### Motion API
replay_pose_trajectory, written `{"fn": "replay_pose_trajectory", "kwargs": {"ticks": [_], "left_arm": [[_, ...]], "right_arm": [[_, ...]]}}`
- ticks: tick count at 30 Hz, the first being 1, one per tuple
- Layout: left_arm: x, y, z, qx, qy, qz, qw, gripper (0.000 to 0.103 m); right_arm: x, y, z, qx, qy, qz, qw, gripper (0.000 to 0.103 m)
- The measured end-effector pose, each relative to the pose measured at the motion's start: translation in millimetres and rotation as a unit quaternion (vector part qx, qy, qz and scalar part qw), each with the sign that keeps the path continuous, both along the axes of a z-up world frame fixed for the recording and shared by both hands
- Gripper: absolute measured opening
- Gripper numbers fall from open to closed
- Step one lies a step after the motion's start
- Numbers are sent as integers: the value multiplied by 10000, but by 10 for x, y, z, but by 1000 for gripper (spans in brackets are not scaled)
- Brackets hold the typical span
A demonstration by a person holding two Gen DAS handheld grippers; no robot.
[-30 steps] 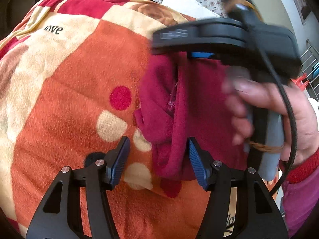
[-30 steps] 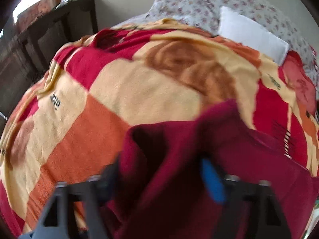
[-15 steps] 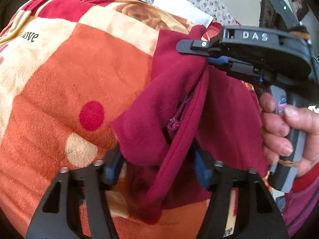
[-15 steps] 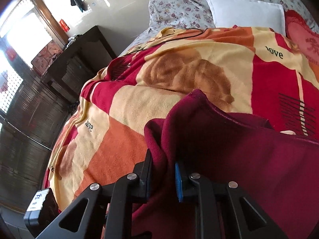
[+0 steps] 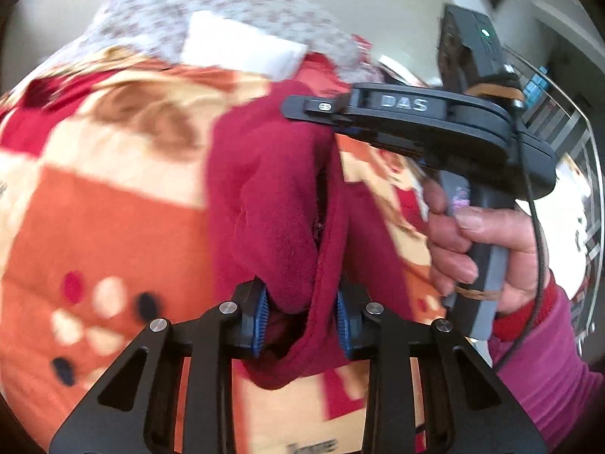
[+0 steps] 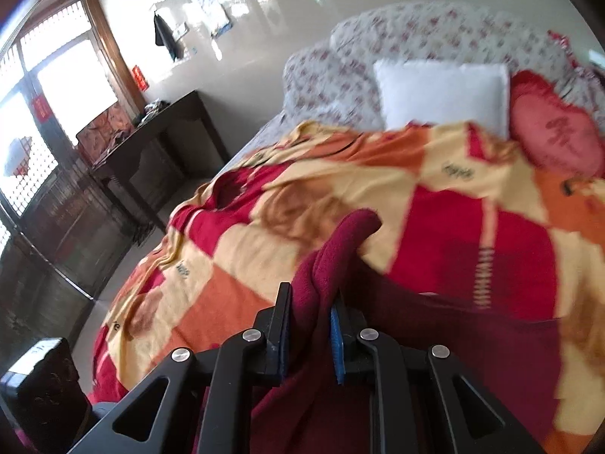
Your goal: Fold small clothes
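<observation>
The garment [image 5: 280, 204] hides the inner faces of the left gripper [image 5: 302, 312] pads, and its lower part runs behind the gripper frame. In the right wrist view the garment's right side leaves the picture at the bottom edge, and the blanket [image 6: 435, 204] print is smeared by motion. Small lettering on the blanket cannot be read.

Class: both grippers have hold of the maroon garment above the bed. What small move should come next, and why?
Probably draw the left gripper and right gripper apart. Both are shut on the maroon garment, which hangs bunched above the blanket; spreading it should flatten it for folding.
</observation>
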State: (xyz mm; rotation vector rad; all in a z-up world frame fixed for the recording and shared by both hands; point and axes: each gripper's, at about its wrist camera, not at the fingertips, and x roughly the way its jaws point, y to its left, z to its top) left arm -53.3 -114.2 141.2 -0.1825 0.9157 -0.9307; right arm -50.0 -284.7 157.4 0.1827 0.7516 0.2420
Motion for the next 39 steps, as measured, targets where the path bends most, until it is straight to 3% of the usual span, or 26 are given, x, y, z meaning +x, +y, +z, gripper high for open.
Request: {"fn": "replay_pose_trajectory", "kwargs": {"ticks": [4, 7, 11, 15, 19, 21, 25, 26, 27, 30, 32, 34, 35, 39], "left_arm": [[-139, -614, 78, 38, -159, -543, 9984, 28], [-221, -1085, -36, 151, -115, -855, 9962, 28], [-287, -1541, -302, 462, 1, -1185, 9919, 28], [-304, -1698, -453, 725, 141, -1293, 9889, 32], [-406, -1488, -238, 786, -5, -1529, 9851, 49], [-409, -1277, -76, 720, -350, -1515, 9852, 52], [-402, -969, 70, 1028, -1058, -1090, 9830, 57], [-356, -904, 47, 1138, -1158, -966, 9820, 57], [-314, -874, 5, 1207, -1137, -891, 9821, 57], [-203, -792, -211, 1294, -803, -742, 9856, 57], [-210, -813, -355, 1342, -670, -738, 9859, 57], [-267, -851, -475, 1499, -565, -778, 9840, 57], [-298, -856, -516, 1501, -531, -802, 9840, 57], [-451, -792, -535, 1480, -545, -918, 9832, 57]], "right_arm": [[-282, -502, 99, -275, -131, -375, 9988, 15], [-475, -995, 7, -201, -25, -830, 9963, 15], [-617, -1553, -414, -120, 397, -1477, 9882, 15], [-608, -1801, -827, 57, 751, -1725, 9821, 15], [-747, -1954, -800, 431, 612, -2084, 9752, 24], [-892, -1932, -635, 372, 446, -2123, 9755, 24], [-1201, -1675, -335, 408, 154, -1573, 9866, 28], [-1267, -1596, -315, 402, 159, -1477, 9881, 39], [-1318, -1534, -313, 391, 156, -1453, 9885, 51], [-1417, -1417, -422, 376, 295, -1453, 9882, 52], [-1407, -1383, -608, 429, 617, -1524, 9855, 52], [-1419, -1360, -735, 552, 683, -1403, 9862, 40], [-1456, -1332, -758, 606, 608, -1262, 9883, 20], [-1762, -1433, -755, 379, 384, -1527, 9868, 4]]}}
